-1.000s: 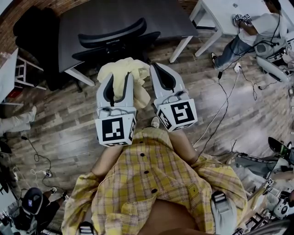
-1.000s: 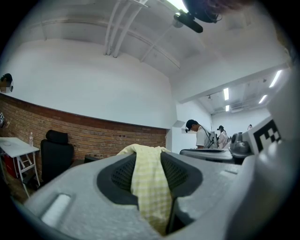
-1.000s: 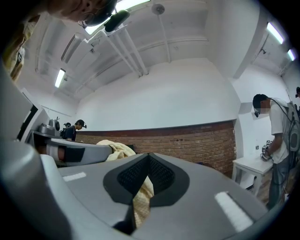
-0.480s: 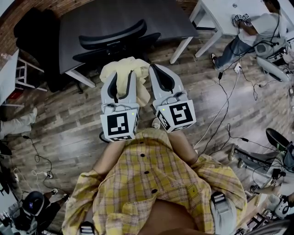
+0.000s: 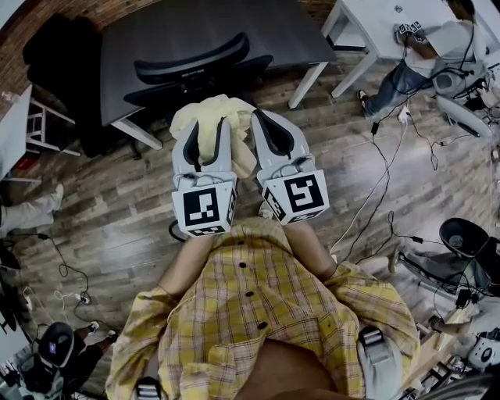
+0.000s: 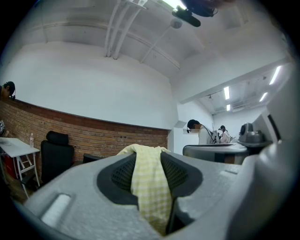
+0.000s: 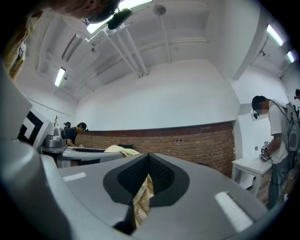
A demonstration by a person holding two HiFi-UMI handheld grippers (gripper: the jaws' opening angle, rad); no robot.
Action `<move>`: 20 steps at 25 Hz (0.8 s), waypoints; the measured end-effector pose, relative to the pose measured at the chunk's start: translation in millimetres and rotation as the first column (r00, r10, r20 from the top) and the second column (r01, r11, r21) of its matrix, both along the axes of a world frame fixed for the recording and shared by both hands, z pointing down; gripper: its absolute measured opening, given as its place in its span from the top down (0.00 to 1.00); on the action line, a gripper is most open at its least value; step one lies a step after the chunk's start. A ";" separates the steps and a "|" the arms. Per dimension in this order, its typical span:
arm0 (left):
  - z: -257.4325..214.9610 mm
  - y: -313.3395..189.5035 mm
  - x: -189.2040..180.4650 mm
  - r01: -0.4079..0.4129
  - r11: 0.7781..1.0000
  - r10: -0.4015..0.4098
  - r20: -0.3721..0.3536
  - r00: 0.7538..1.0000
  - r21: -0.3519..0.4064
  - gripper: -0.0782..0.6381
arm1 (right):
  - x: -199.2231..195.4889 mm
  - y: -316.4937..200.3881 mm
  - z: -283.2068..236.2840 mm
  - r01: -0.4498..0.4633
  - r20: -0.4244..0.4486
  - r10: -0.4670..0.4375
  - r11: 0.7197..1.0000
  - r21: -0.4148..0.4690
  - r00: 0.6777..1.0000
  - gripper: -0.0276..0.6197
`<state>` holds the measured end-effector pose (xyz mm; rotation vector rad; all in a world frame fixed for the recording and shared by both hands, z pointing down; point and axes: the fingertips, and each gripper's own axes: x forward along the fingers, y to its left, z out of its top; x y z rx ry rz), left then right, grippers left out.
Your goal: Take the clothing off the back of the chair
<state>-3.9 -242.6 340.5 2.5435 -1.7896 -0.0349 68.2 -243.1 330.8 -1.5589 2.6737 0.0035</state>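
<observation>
A pale yellow checked garment (image 5: 209, 116) hangs bunched between my two grippers, in front of the black office chair (image 5: 191, 69) and apart from its back. My left gripper (image 5: 205, 131) is shut on a thick fold of the garment (image 6: 150, 187), which fills the gap between its pads. My right gripper (image 5: 261, 117) is shut on a thin edge of the same cloth (image 7: 142, 201). In the gripper views the left gripper (image 6: 149, 157) and right gripper (image 7: 148, 157) both point level. The chair is pushed under a dark table (image 5: 234, 27).
A white table (image 5: 367, 23) stands at the upper right with a person (image 5: 422, 55) beside it. Cables (image 5: 375, 180) trail over the wooden floor on the right. A second black chair (image 5: 55, 55) and a white desk (image 5: 12, 117) are at the left.
My left gripper has edged a little to the right, closer to the right gripper, with the garment still in it. The right gripper has stayed put.
</observation>
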 end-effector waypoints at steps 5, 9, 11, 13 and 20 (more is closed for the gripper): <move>2.8 3.3 0.1 0.005 1.000 -0.005 0.009 1.000 -0.002 0.69 | -2.4 1.9 4.2 0.012 -0.011 -0.012 1.000 -0.004 1.000 0.95; 6.0 6.4 -1.3 0.006 1.000 -0.006 0.016 1.000 -0.006 0.69 | -2.5 2.4 4.5 0.010 -0.001 -0.010 1.000 0.000 1.000 0.95; 8.6 8.7 -2.0 0.006 1.000 -0.006 0.021 1.000 -0.012 0.69 | -2.9 3.0 5.6 0.010 0.003 -0.010 1.000 -0.005 1.000 0.95; 9.7 10.2 -3.9 0.008 1.000 -0.007 0.022 1.000 -0.014 0.69 | -4.5 2.8 5.2 0.019 0.016 -0.019 1.000 -0.012 1.000 0.95; 12.4 11.3 -8.0 0.014 1.000 -0.014 0.012 1.000 -0.024 0.69 | -5.4 2.1 2.9 0.027 0.015 -0.027 1.000 -0.009 1.000 0.95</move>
